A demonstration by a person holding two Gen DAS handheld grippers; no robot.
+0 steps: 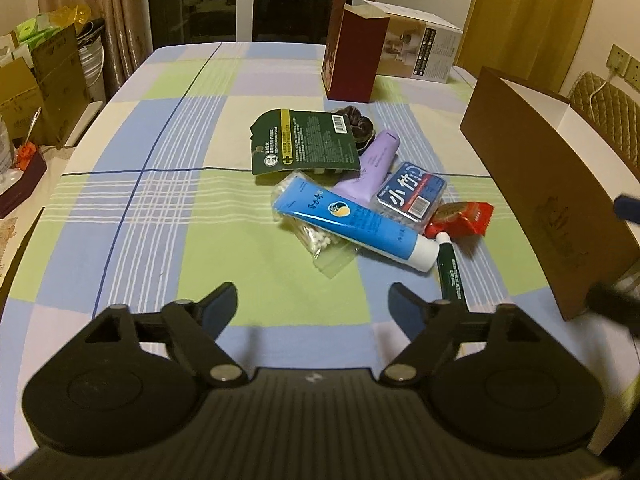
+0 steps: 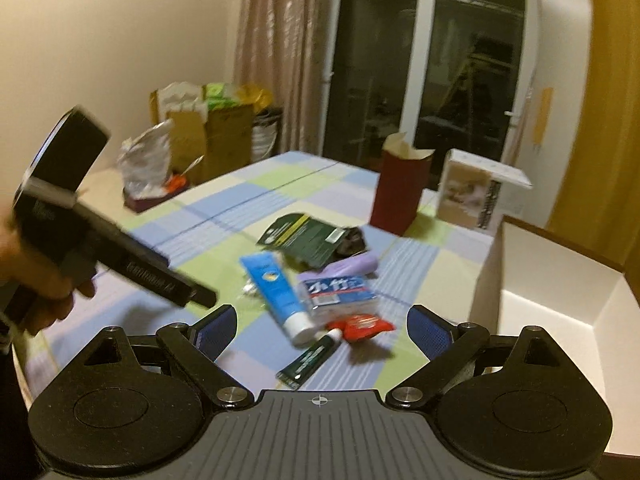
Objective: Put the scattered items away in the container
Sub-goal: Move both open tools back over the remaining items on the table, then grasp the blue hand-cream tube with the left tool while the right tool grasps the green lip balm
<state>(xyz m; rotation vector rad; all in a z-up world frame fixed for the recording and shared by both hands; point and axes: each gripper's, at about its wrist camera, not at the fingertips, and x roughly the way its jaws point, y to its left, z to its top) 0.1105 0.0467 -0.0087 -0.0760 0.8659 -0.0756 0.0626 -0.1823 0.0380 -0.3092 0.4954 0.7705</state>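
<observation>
A heap of small items lies mid-table: a blue tube (image 1: 352, 220) (image 2: 276, 284) over a bag of cotton swabs (image 1: 316, 240), a purple tube (image 1: 370, 166), a dark green sachet (image 1: 306, 140), a blue-labelled pack (image 1: 410, 194), a red packet (image 1: 460, 218) and a thin green tube (image 1: 450, 276) (image 2: 310, 360). The brown container (image 1: 540, 184) (image 2: 560, 292), white inside, stands open to the right. My left gripper (image 1: 312, 292) is open short of the heap, nothing between its fingers. My right gripper (image 2: 322, 316) is open too, hovering above the green tube and red packet.
A maroon open carton (image 1: 356, 56) and a white printed box (image 1: 424, 48) stand at the far side of the checked tablecloth (image 1: 160, 200). Cardboard boxes and bags (image 1: 40, 80) crowd the floor left of the table. A hand (image 2: 48, 292) holds the left tool in the right wrist view.
</observation>
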